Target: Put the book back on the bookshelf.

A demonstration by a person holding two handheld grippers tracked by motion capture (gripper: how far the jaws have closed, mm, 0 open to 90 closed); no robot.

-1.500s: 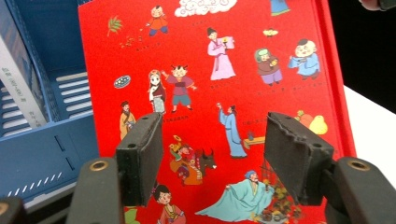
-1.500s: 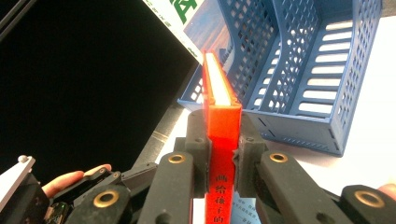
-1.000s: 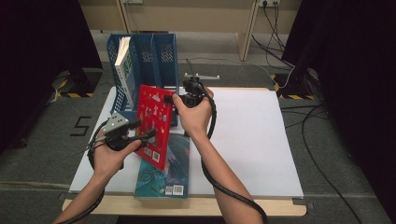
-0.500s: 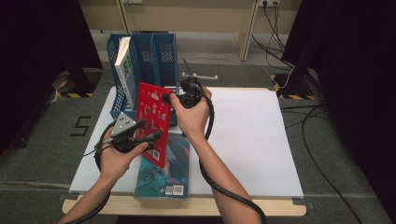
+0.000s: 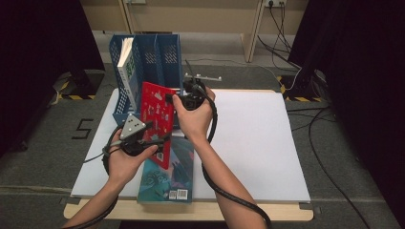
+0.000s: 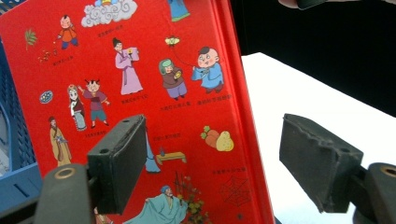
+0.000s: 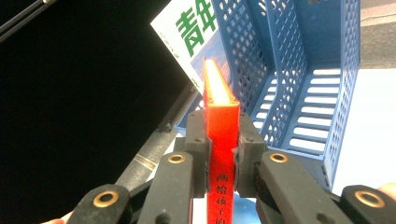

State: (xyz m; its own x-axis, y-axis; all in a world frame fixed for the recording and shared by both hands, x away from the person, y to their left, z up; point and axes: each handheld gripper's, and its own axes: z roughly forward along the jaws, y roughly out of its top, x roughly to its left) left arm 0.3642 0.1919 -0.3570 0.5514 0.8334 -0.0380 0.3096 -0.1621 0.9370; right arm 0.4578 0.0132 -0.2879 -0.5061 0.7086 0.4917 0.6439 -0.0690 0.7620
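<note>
A red picture book [image 5: 155, 112] stands on edge over the table in front of the blue file rack [image 5: 157, 52]. My right gripper [image 5: 172, 98] is shut on its spine [image 7: 222, 121], with both pads tight against the covers. My left gripper [image 5: 159, 137] is low at the book's near left side. Its jaws have just been opening and now stand wide apart. In the left gripper view [image 6: 212, 140] the red cover [image 6: 140, 70] lies just beyond the pads, which do not press on it.
A white and green book [image 5: 125, 67] leans in the rack's left slot. A teal book [image 5: 167, 176] lies flat at the table's near edge, under the red one. White table surface [image 5: 253, 138] stretches to the right. Cables trail on the floor behind.
My left hand has shifted a little to the right and away, closer along the red book's lower part. The right hand and the book have hardly moved.
</note>
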